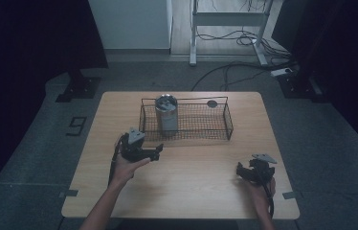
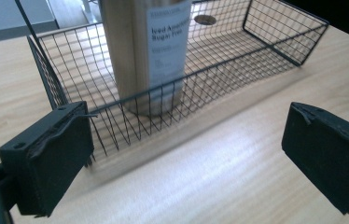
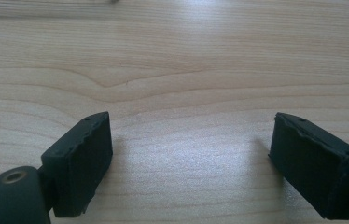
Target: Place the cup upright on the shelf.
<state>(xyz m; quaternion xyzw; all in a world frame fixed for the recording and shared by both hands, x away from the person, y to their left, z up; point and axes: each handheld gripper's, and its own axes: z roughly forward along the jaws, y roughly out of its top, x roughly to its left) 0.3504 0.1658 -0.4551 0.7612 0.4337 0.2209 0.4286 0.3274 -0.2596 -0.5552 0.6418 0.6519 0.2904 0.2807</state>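
Can [image 1: 166, 113] stands upright in the basket's [image 1: 228, 125] left end, w/ room beside it. Left gripper [image 1: 158, 151] sits just outside the near wall, jaws spread wide & aimed at can. Right gripper [image 1: 240, 171] idles well apart on table [image 1: 191, 187], jaws also spread, empty.

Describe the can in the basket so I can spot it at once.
On the wooden table, find the black wire basket near the far edge. The can stands upright at its left end, straight ahead of the left tool: tall, metallic, white-labelled, the only tall thing inside.
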